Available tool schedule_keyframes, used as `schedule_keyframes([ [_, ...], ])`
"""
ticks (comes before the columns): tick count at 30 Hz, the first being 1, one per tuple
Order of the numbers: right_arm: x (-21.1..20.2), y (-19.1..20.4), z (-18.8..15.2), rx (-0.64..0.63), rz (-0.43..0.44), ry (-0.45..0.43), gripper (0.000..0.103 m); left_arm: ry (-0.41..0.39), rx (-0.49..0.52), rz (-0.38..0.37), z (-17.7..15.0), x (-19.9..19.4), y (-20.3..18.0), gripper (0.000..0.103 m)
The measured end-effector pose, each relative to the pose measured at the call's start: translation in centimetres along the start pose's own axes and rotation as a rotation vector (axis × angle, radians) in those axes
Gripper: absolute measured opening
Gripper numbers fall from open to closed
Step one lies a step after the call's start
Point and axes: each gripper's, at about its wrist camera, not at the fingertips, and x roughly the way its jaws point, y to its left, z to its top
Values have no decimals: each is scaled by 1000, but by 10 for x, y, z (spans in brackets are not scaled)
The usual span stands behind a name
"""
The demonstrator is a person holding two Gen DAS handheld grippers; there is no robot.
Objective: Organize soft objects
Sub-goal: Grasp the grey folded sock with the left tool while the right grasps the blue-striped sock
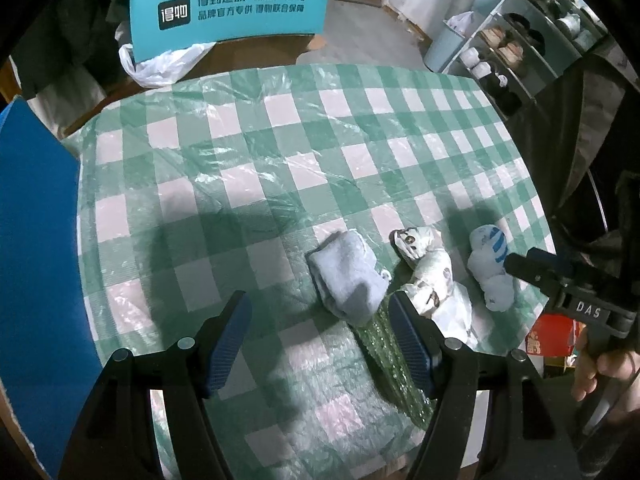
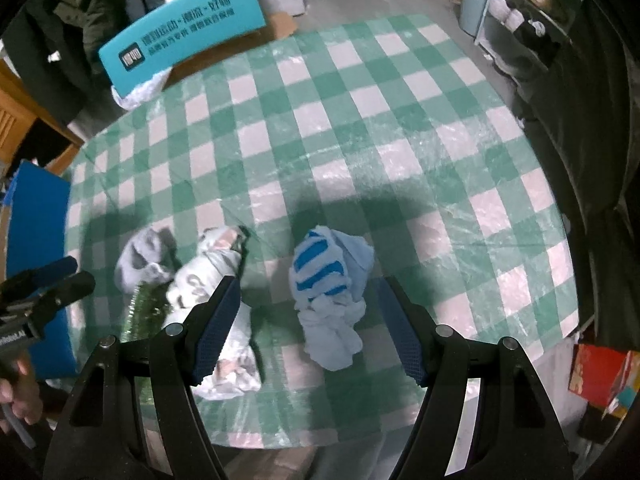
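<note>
Three bundles: a pale grey sock roll (image 1: 347,276), a white printed bundle (image 1: 430,276) and a blue-striped sock bundle (image 2: 330,296) are lying in a row near the front edge of the checked tablecloth (image 1: 280,128), close together but not clearly touching.
Risk, right side: the right gripper (image 2: 310,330) is pointing steeply down with the striped bundle between its open jaws; its left finger is overlapping the white bundle in view, so closing could be catching both.
Risk, left side: the left gripper (image 1: 320,344) is sitting beside the grey roll rather than over it, so a close could be pinching only a loose edge or the plastic-covered cloth.
Risk, unrolling: a shallow grip is likely letting a bundle unravel.
Tongs: both pairs are standing apart, gripping nothing.
Pose: both are angling steeply downward, each held by a hand (image 1: 600,364).
</note>
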Motion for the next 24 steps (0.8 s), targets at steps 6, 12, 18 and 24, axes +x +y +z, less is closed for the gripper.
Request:
schedule_keyframes([
  [6,10,-4,-3,3,-3,26,72,6,-9,-9,4,10,0,72],
  [12,18,-4,-3,-2,-3,45,72,24,-15,-22,8,23,-4,73],
  [18,29,-6,-3,-7,-18,61,72,47,-6,-21,10,37,-9,74],
  [24,35,-2,-4,-22,-16,66,72,77,-25,-35,13,53,-10,74],
])
